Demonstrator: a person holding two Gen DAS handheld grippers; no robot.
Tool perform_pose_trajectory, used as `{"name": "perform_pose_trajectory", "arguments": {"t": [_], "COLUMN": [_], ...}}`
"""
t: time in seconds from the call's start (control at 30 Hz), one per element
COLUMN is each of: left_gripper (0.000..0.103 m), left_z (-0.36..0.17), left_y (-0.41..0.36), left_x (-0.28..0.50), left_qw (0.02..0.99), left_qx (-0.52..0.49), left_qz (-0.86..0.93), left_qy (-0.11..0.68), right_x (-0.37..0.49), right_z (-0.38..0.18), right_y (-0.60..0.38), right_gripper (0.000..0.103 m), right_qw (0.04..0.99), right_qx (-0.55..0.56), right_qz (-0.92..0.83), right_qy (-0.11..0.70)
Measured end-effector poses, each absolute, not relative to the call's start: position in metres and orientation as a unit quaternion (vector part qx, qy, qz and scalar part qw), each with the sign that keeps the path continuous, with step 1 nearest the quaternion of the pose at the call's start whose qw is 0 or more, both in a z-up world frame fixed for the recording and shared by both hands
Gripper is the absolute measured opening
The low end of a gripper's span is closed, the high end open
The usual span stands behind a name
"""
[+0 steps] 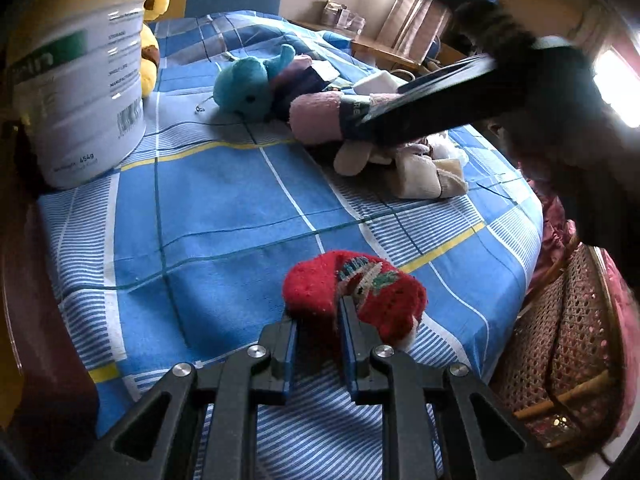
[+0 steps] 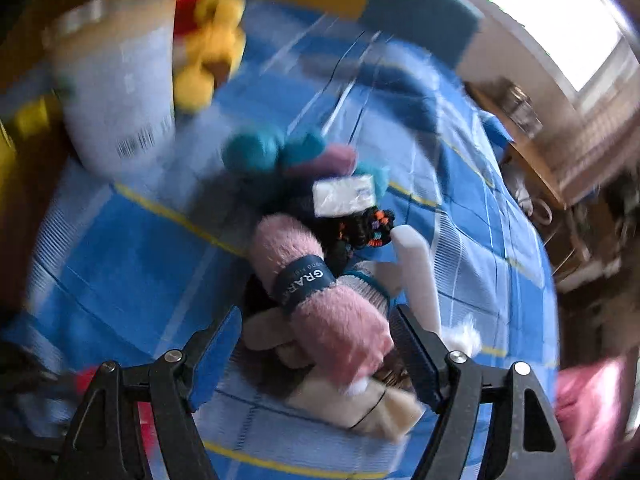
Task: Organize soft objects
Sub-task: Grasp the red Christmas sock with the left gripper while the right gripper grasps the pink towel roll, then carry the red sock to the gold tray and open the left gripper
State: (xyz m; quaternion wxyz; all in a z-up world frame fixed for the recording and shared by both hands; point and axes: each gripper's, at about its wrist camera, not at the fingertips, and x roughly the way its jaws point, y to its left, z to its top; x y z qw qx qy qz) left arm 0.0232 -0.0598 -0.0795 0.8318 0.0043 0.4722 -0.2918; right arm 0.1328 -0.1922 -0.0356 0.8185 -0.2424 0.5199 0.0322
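Two grippers, both busy. Left gripper point(image 1: 316, 316) pinching fuzzy red sock point(image 1: 352, 292) on checked blue cloth point(image 1: 208, 208). Right gripper point(image 2: 316, 344) spread wide around fluffy pink roll point(image 2: 320, 292), not squeezing.

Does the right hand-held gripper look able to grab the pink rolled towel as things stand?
Probably yes: the right hand-held gripper is open, its jaws straddling the pink rolled towel, nothing lying between them.

Two plush toys point(image 1: 250, 86) (one can point(image 1: 84, 76))
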Motion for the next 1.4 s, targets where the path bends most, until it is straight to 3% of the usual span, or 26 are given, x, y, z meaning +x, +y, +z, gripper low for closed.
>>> {"name": "perform_pose_trajectory", "arguments": {"t": [0.03, 0.07, 0.2, 0.4, 0.7, 1.0, 1.4], "left_gripper": [0.019, 0.018, 0.015, 0.015, 0.015, 0.015, 0.018], "left_z": [-0.079, -0.078, -0.068, -0.035, 0.018, -0.012, -0.024], "left_y": [-0.059, -0.058, -0.050, -0.020, 0.067, 0.150, 0.164], "left_x": [0.023, 0.023, 0.018, 0.009, 0.016, 0.066, 0.135], "left_qw": [0.832, 0.831, 0.833, 0.850, 0.894, 0.882, 0.887], "left_qx": [0.004, 0.003, -0.008, -0.049, -0.126, -0.187, -0.157], "left_qz": [-0.292, -0.293, -0.299, -0.297, -0.209, -0.052, -0.003], "left_qy": [0.472, 0.473, 0.466, 0.432, 0.376, 0.430, 0.434], "right_x": [0.137, 0.140, 0.123, 0.099, 0.102, 0.103, 0.104], "right_z": [-0.044, -0.049, -0.037, -0.030, -0.062, -0.068, -0.070], "right_y": [-0.192, -0.192, -0.200, -0.198, -0.186, -0.183, -0.181], "right_gripper": [0.069, 0.046, 0.033, 0.032, 0.033, 0.034, 0.036], "right_qw": [0.808, 0.801, 0.833, 0.864, 0.844, 0.844, 0.841], "right_qx": [-0.254, -0.261, -0.193, -0.071, -0.083, -0.098, -0.122], "right_qz": [0.026, 0.018, 0.029, 0.091, 0.090, 0.081, 0.074], "right_qy": [0.531, 0.538, 0.517, 0.491, 0.522, 0.522, 0.523]}}
